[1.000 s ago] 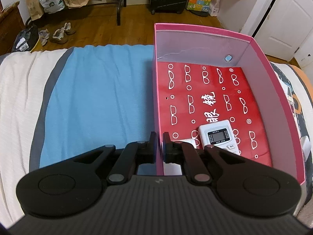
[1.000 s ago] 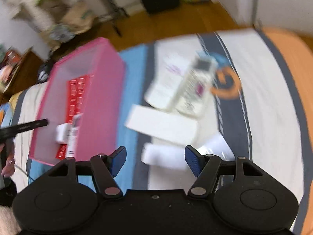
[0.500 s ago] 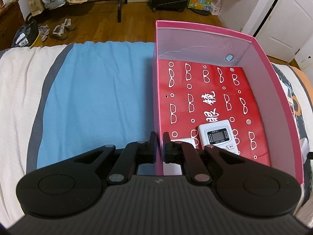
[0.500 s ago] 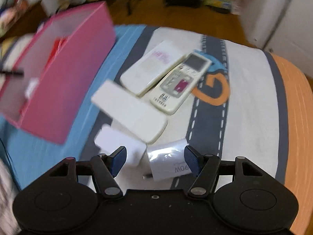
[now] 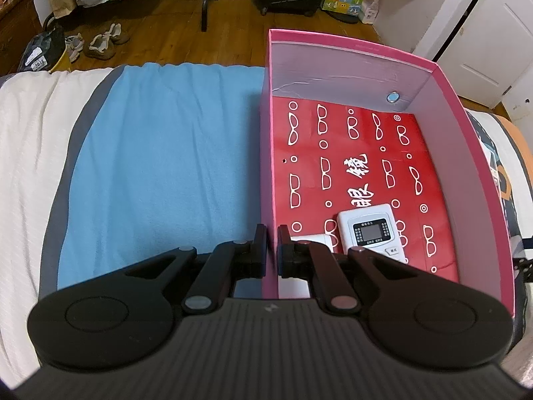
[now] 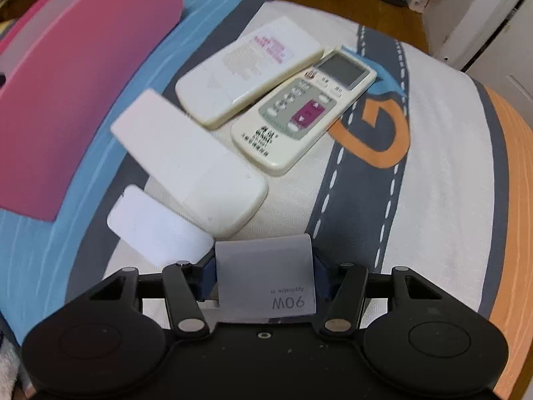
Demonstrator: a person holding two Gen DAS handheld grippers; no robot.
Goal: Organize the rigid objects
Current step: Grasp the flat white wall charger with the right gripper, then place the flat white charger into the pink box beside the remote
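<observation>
Right wrist view: hand-held gripper closing around white 90W block

Right hand-held gripper (image 6: 265,278) has just been closing; the white adapter block (image 6: 265,280) sits between the jaws at 6 o'clock on the bed (image 6: 443,153), pads at its two side faces. Firm squeeze not confirmed, frame blurred. The block looks rigid, boxy, smooth plastic, probably light to moderate in weight, so likely slippery; the flat sides are the best place to hold it, mid-height. Three remotes (image 6: 299,116) and a small white card-like piece (image 6: 156,226) lie at 11–12 o'clock, the pink box (image 6: 83,83) at 10 o'clock.

Left wrist view: left hand-held gripper (image 5: 271,250) is pinched on the pink box's near-left wall, steadying it. A white thermostat-style controller (image 5: 369,230) is already inside at 6 o'clock.
</observation>
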